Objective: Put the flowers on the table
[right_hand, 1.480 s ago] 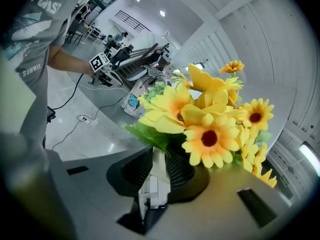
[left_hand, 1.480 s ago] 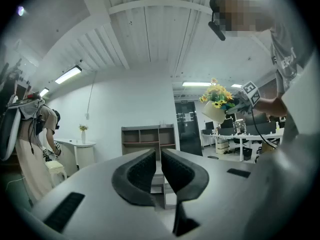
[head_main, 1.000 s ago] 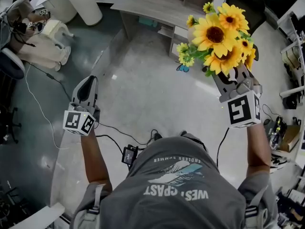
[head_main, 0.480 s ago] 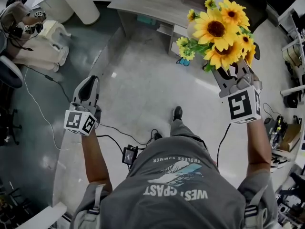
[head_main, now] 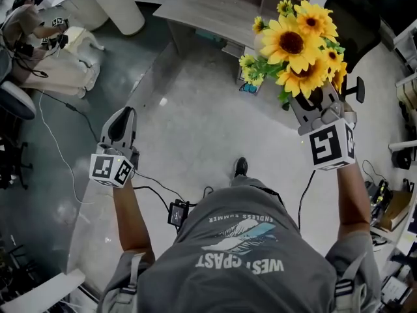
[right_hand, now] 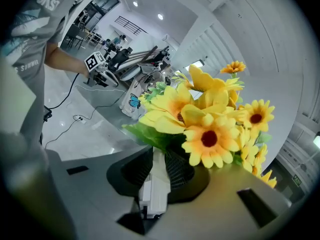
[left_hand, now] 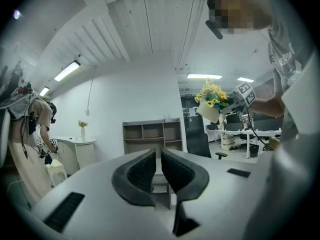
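The right gripper [head_main: 313,102] clamps the white pot [right_hand: 156,181] of yellow flowers [head_main: 296,41], held in the air, roughly upright, blooms rising just beyond its jaws. The left gripper [head_main: 121,124], well apart, holds nothing, jaws nearly together.

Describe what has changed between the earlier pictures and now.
The person has stepped forward: a shoe now shows ahead of the body, and the desk has come slightly nearer in the head view. Nothing was taken hold of or let go. The right gripper still holds the flowers raised, clamped at their white base; the left gripper stays shut and empty.
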Demonstrator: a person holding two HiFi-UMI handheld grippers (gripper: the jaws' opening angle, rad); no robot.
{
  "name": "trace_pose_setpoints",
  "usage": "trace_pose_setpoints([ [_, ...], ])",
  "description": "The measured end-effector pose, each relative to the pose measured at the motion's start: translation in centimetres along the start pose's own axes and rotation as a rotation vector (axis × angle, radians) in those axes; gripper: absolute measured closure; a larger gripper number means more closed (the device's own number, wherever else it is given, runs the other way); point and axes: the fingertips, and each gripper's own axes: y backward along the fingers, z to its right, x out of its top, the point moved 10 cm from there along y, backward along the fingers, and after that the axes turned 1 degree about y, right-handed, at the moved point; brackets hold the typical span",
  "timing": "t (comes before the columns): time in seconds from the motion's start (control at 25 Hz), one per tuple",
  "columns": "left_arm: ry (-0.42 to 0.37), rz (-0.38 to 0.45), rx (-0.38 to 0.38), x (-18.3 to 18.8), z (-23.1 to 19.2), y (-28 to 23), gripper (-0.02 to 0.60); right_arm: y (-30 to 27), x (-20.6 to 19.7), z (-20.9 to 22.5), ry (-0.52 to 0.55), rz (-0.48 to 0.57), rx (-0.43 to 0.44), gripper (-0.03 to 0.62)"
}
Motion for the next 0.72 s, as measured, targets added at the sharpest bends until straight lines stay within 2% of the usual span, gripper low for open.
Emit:
trace_pose_setpoints([
  [0.16,0.022,-0.05,-0.047,0.3,-0.3,-0.6,0.535,0.3,0.6,0.2,-0.031,-0.054,0.024,0.494],
  [0.28,0.017,-0.063,-0.055,0.7,-0.5,-0.5,0.535,0.3,0.8,0.2,-0.043,-0.06,0.028,0.494],
  [0.72,-0.036,-0.042,0.017,1.3,0.9,1.0,0.535,-0.1,-0.1,0.4,-0.015,0.015,0.033,0.494],
])
